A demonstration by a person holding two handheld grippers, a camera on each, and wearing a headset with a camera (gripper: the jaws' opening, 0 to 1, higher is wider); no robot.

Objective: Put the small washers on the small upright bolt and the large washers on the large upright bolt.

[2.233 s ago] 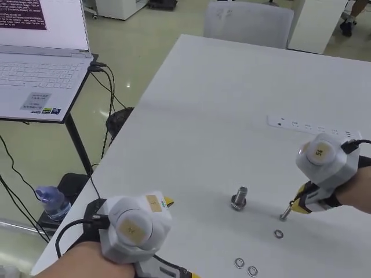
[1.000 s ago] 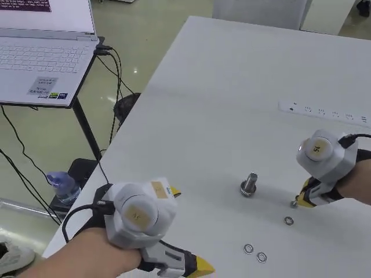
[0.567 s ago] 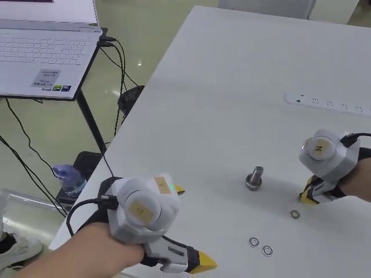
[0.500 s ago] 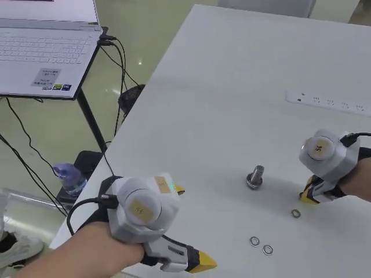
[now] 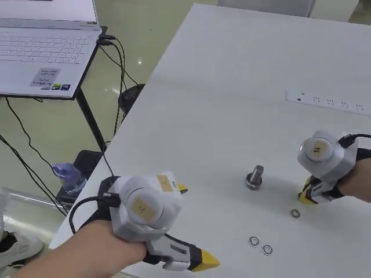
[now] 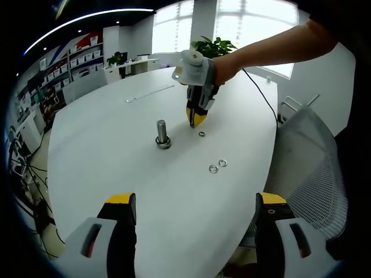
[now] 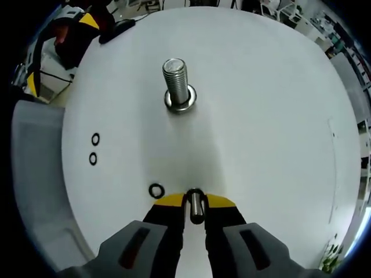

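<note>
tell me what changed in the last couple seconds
The right gripper has closed in on the small bolt: it stood beside the tips earlier and now sits clamped between the jaws. The large bolt and three loose washers lie as before; the left gripper is open.

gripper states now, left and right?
left gripper: open, nothing between its jaws.
right gripper: closed on the small bolt.

A white table (image 5: 232,87) stands on glossy floor (image 5: 145,35), a laptop (image 5: 40,52) beyond its left edge. Windows (image 6: 232,23) glow behind.
</note>
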